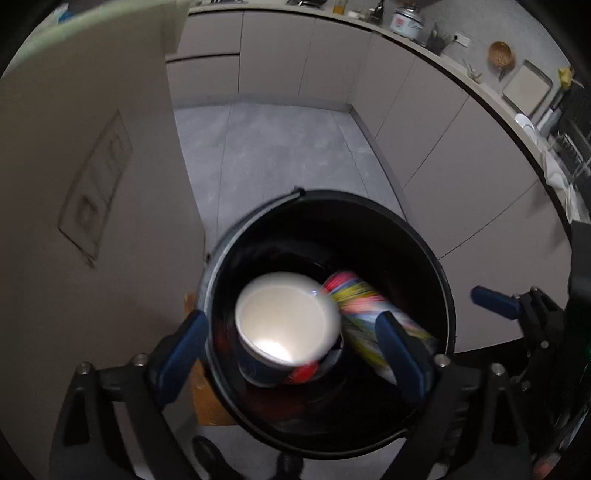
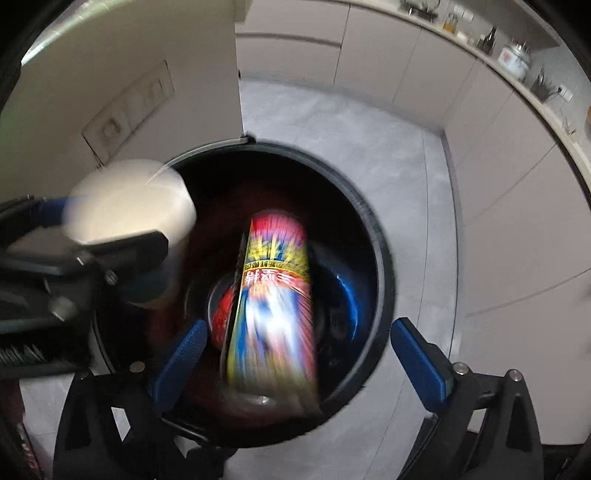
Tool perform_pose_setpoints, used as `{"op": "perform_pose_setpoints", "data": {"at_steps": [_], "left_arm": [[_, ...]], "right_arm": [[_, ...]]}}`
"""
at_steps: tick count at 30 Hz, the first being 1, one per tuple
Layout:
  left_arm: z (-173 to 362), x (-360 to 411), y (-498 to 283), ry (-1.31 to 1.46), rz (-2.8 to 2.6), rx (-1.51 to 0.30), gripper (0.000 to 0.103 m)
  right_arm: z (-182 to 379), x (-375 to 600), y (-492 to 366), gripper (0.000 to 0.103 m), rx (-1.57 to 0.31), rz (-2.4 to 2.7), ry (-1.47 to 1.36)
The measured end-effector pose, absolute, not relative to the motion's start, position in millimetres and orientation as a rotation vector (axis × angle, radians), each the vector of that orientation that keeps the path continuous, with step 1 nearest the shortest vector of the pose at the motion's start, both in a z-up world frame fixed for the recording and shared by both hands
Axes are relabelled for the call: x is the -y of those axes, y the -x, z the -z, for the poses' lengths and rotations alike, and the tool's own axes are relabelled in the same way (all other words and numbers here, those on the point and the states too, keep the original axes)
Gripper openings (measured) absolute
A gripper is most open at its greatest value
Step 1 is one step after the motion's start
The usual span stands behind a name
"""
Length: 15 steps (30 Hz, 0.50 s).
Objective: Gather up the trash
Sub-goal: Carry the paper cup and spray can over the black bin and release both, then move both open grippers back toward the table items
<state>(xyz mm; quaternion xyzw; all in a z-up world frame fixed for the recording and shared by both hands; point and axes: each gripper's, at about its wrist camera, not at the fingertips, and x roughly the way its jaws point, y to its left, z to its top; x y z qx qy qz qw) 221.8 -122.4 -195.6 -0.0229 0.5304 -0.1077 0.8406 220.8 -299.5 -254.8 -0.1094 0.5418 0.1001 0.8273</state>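
A black round bin (image 1: 445, 280) (image 2: 373, 229) stands on the floor right below both grippers. My left gripper (image 1: 291, 349) is open over its mouth. A paper cup (image 1: 286, 317), white inside and dark blue outside, hangs blurred between the pads and touches neither. My right gripper (image 2: 301, 363) is open too. A colourful spray can (image 2: 275, 310) (image 1: 364, 299), also blurred, lies loose between its pads and points down into the bin. In the right wrist view the cup (image 2: 129, 199) shows at the bin's left rim. Red and blue rubbish lies at the bin's bottom.
A beige cabinet side with a socket plate (image 1: 96, 184) rises just left of the bin. Grey floor tiles (image 1: 280, 147) stretch beyond it to low cabinets. A worktop with a rice cooker (image 1: 406, 22) curves along the right. Something brown (image 1: 207, 402) lies by the bin's left foot.
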Motion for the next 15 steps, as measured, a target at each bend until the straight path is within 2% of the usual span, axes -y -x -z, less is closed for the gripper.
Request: {"op": "perform_pose_setpoints", "data": {"at_steps": [15], "left_arm": [[130.1, 104.5, -197.0, 0.034, 0.167, -1.020, 0.093]], "right_arm": [[198.2, 312.1, -212.6, 0.101, -1.107, -0.167, 0.194]]}}
